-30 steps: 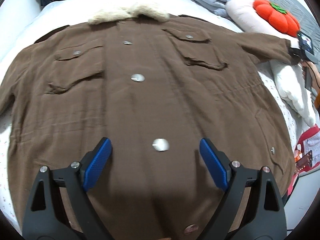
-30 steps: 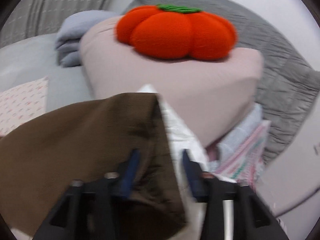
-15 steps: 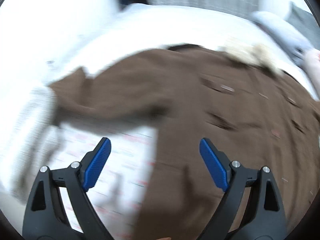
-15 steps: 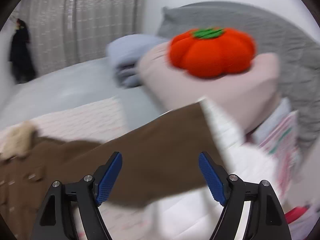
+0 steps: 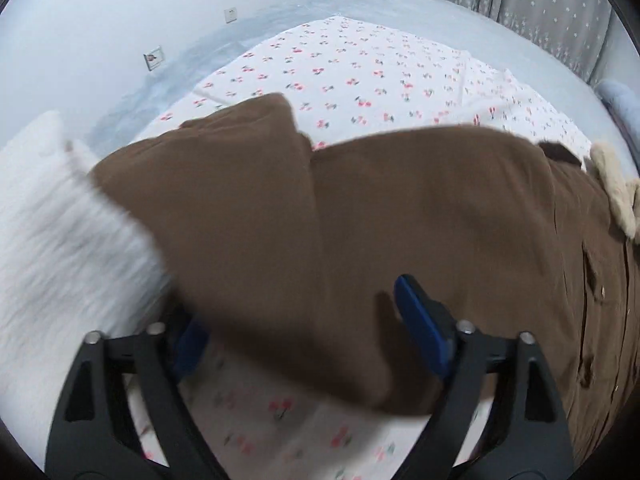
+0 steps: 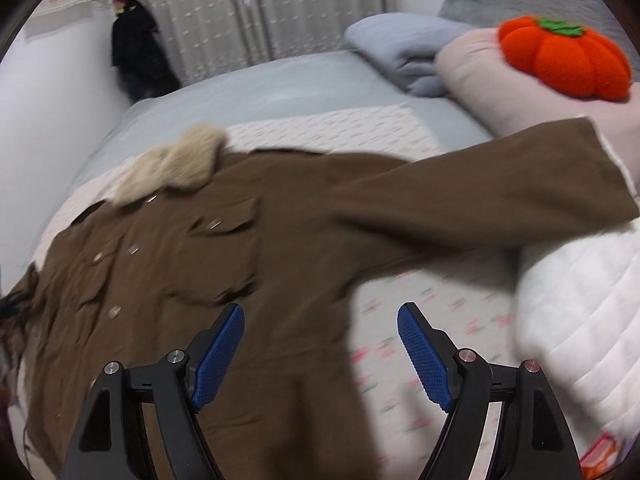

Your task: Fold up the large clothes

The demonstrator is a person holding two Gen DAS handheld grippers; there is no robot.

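A large brown coat (image 6: 160, 280) with a beige fur collar (image 6: 172, 168) lies front up, buttoned, on a floral sheet (image 6: 440, 320). In the left wrist view its bent sleeve (image 5: 240, 220) runs across the sheet, and its lower edge lies between the jaws of my left gripper (image 5: 308, 336). Those jaws are closing but stand wide, and the cloth hides part of the left pad. My right gripper (image 6: 320, 354) hangs open over the coat's side edge, holding nothing. The other sleeve (image 6: 480, 200) stretches out to the right.
A white quilted pillow (image 6: 580, 300) lies under the right cuff, with another white fluffy one (image 5: 52, 240) beside the left sleeve. An orange pumpkin cushion (image 6: 564, 64) sits on a pink pillow (image 6: 480, 76) beside a folded grey-blue blanket (image 6: 400, 40). Behind are a wall and curtains.
My left gripper swung from over the coat's front to its left sleeve. My right gripper let go of the right cuff, opened wide and drew back toward the coat's body.
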